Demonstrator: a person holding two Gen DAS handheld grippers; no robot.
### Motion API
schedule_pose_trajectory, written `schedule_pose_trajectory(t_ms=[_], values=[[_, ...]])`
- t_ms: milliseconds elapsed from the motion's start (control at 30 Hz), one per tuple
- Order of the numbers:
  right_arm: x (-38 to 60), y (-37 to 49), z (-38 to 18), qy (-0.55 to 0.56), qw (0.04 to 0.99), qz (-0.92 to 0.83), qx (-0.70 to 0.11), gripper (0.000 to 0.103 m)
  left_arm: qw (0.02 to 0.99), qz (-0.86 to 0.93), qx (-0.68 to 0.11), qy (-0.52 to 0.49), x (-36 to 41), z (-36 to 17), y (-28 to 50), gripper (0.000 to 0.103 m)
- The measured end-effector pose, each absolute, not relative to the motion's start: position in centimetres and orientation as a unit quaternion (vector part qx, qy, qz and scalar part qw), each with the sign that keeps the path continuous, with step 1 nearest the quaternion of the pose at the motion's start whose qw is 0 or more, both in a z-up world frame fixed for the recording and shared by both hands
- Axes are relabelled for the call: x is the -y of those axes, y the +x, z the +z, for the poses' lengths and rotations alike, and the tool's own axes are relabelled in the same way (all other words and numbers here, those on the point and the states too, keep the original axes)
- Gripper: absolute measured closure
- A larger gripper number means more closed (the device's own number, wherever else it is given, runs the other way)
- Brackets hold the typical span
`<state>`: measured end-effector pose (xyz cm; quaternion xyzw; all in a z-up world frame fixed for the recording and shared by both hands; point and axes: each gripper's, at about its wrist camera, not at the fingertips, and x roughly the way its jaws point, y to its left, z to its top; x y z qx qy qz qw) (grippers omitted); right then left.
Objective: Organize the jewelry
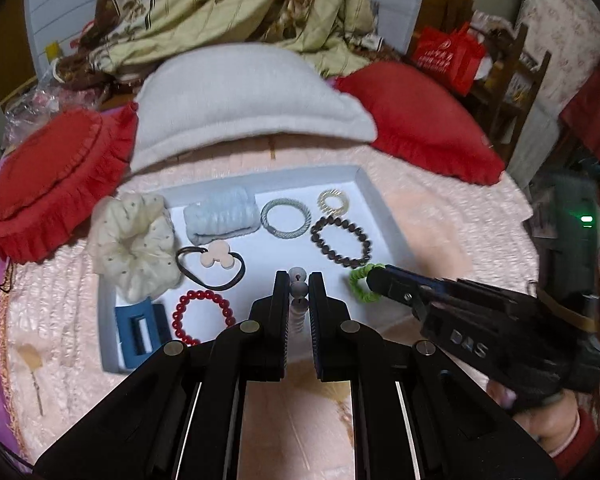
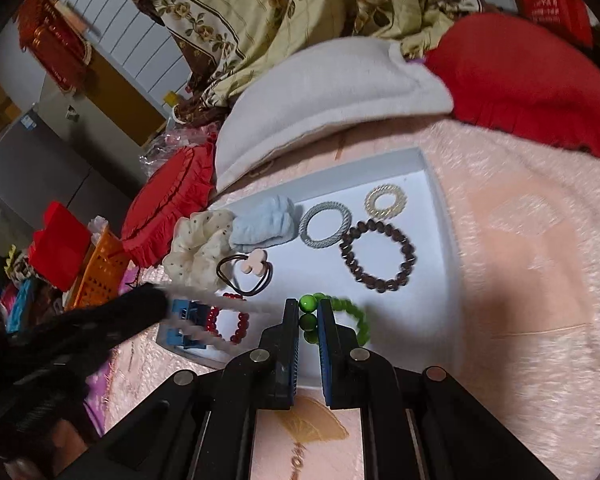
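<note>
Left gripper (image 1: 298, 292) pinches a grey bead string (image 1: 298, 280) over the tray's (image 1: 364, 188) near edge; right gripper (image 2: 308, 322) clamps the green bracelet (image 2: 340, 312) inside that edge.

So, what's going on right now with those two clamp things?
Left hand-held gripper shut on grey bead strand. Right hand-held gripper shut on green bead bracelet, over white tray. Nothing blocking.
</note>
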<state>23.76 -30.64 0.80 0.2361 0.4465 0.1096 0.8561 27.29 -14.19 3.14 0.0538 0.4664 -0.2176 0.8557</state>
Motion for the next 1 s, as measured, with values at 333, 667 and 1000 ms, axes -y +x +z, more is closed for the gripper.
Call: schedule_pose_trajectory(t_ms=[333,667,1000], values=[[31.0,24.8,-3.3,0.239,0.839,0.087,-0.481,0.095,0.827,-0.197,-0.525,0.039,13.3,-3.0,29.2,0.093],[29.1,21.6,-1.2,0.135,0.877,0.053,-0.459,0.07,0.842,-0.2,-0.5,0.016,9.8,-0.2,24.2,0.089],[21.6,22.3,-0.8,0.085,0.875,0.077,-0.47,0.07,0.908,-0.087,-0.41,-0.019,-1.4,0.3,11.5,0.06]])
